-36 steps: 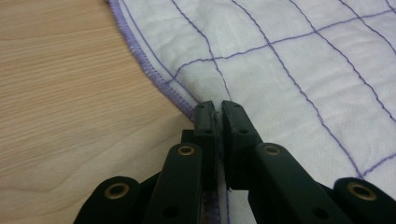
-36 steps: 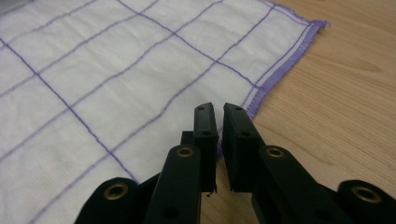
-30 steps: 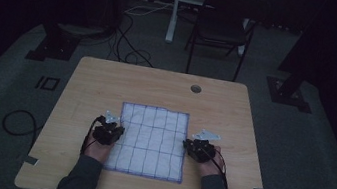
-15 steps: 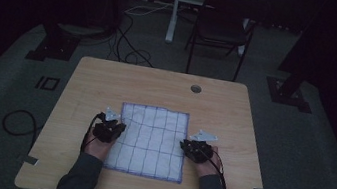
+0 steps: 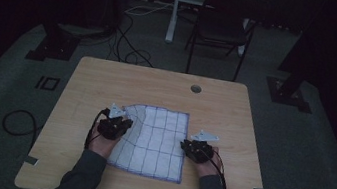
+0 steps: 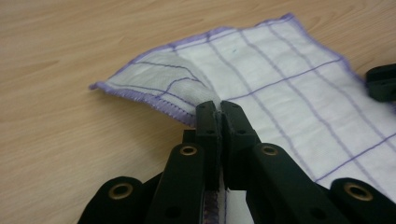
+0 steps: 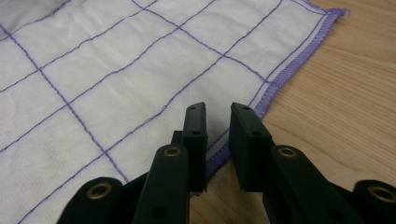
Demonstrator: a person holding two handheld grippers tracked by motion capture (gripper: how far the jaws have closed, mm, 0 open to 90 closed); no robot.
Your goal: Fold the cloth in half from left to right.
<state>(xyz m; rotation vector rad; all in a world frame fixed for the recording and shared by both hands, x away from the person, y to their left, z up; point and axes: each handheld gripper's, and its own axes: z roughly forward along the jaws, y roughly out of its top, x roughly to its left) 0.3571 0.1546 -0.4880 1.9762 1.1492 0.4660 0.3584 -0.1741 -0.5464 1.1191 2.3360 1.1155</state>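
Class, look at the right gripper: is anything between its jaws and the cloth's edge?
Nothing visible. The right gripper has its jaws apart, straddling the purple hem of the cloth on the bare table. The left gripper already pinches the opposite edge.

You have one checked cloth (image 5: 154, 140) on one tabletop (image 5: 157, 85), lying between your two tools: one left hand-held gripper (image 5: 112, 126) and one right hand-held gripper (image 5: 196, 149). Beyond them, past the tabletop's far edge, stands one chair (image 5: 222, 24).
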